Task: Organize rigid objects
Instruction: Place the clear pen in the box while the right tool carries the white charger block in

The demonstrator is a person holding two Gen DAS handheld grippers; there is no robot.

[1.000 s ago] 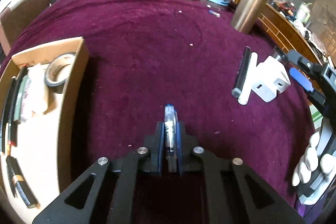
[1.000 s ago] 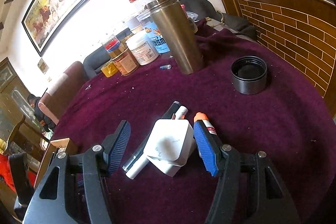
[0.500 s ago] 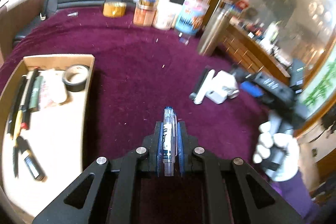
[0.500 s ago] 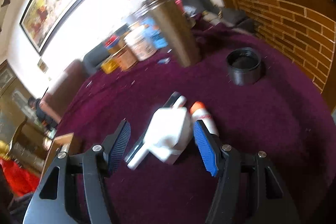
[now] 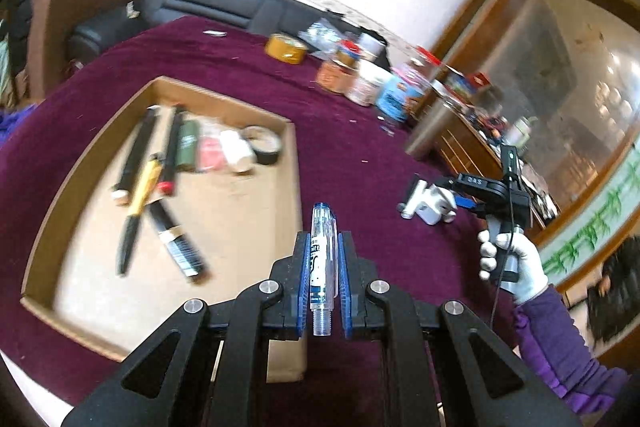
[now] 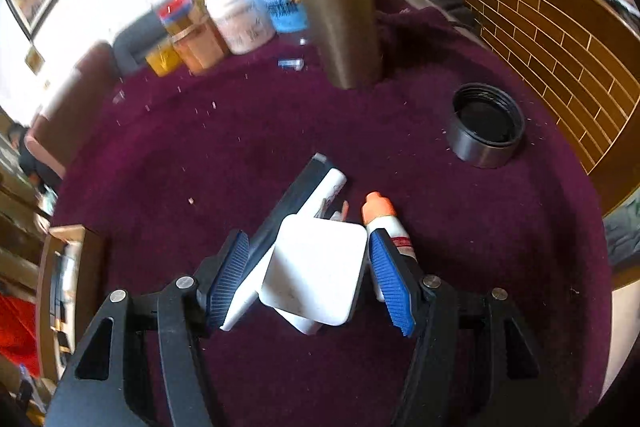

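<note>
Left tongs (image 5: 324, 281) pinch a clear pen (image 5: 322, 263) above the cardboard box (image 5: 294, 163) edge, where markers and tape already lie. Right tongs (image 6: 308, 269) stand spread around the white charger (image 6: 316, 275); glue bottle (image 6: 386, 223) and sticks remain on the worktop (image 6: 280, 131).

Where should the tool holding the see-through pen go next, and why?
Probably a little further toward the cardboard box, then let go. The left tool is shut on the clear pen, which hangs near the box's rim, and other pens and markers already lie inside.
</note>
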